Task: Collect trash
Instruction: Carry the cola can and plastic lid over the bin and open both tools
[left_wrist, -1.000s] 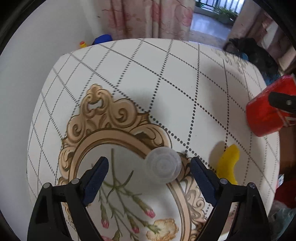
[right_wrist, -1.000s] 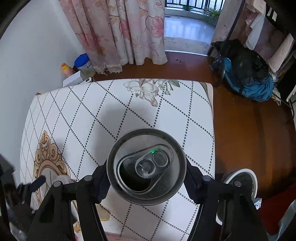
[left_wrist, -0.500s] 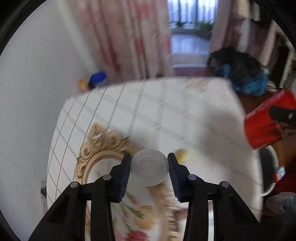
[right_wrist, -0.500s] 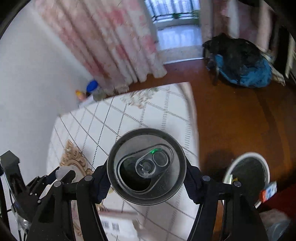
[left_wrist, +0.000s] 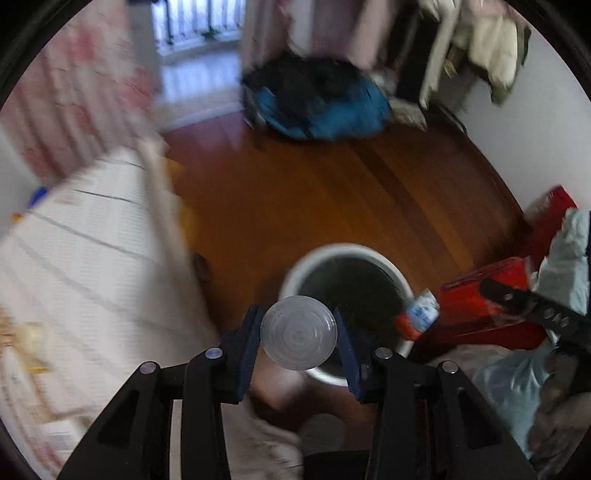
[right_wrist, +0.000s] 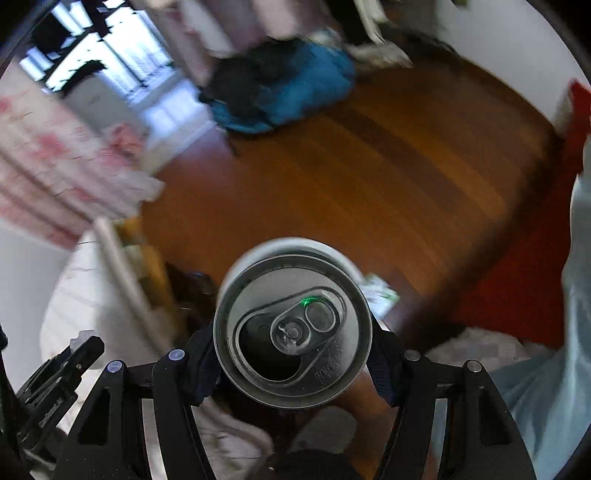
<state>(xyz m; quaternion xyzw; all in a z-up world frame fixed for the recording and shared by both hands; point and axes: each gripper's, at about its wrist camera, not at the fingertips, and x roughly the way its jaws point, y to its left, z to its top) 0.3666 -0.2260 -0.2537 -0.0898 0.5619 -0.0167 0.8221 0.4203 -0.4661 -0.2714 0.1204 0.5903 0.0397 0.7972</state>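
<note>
The wooden floor (left_wrist: 332, 192) is filling most of both views, with the table's white cloth edge (left_wrist: 92, 258) lying at nine o'clock in the left wrist view; both frames are smeared, so far detail is unreliable.

A white-rimmed waste bin (left_wrist: 400, 284) with a dark interior is standing on the floor. In the left wrist view it is sitting just beyond the fingertips, toward one o'clock. In the right wrist view only an arc of its rim (right_wrist: 295, 245) is showing at twelve o'clock, the rest being hidden behind the can.

The right gripper (right_wrist: 295, 339) is clamping an opened drink can (right_wrist: 293, 332) by its sides, the can's long axis pointing along the fingers at the camera. In the left wrist view the can's red body (left_wrist: 487, 306) is appearing at three o'clock.

The left gripper (left_wrist: 299, 332) is pinching a small clear plastic cup (left_wrist: 299, 328), apparently seen end-on, its long axis also running along the fingers.

Judgement: both items are nearing the bin mouth. The coming release turns on each item being over the opening; neither hand is clearly the nearer.
</note>
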